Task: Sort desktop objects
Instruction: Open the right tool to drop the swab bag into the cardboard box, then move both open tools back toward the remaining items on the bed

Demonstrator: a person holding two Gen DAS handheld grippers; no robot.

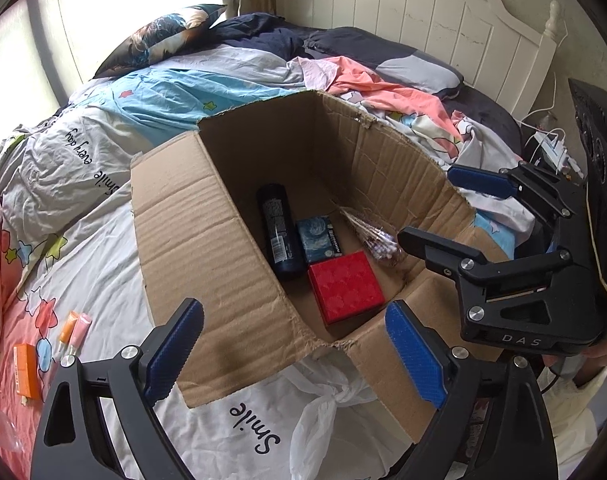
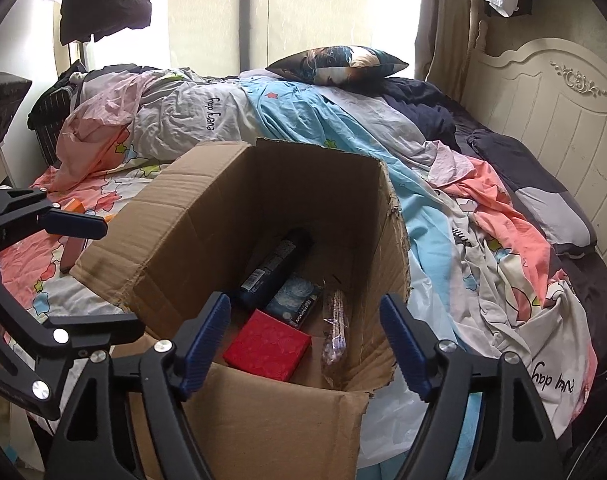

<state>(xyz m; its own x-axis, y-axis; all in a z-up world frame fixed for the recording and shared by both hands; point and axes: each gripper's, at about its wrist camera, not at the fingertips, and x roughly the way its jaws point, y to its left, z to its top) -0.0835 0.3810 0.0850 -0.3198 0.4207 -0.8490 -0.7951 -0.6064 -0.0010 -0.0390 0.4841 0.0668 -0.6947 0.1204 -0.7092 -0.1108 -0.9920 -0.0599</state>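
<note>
Both grippers spread and empty over the cardboard box (image 1: 207, 240), red box (image 1: 345, 286) already inside; best swing the left gripper (image 1: 295, 356) over to the orange carton (image 1: 26, 370) and what look like tubes (image 1: 76, 330) on the quilt.

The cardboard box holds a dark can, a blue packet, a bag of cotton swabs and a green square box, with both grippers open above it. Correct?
Not quite: the square box is red, not green, as the left wrist view shows. The rest holds: the cardboard box contains the dark can, blue packet and cotton swabs, with the left gripper and right gripper open.
</note>
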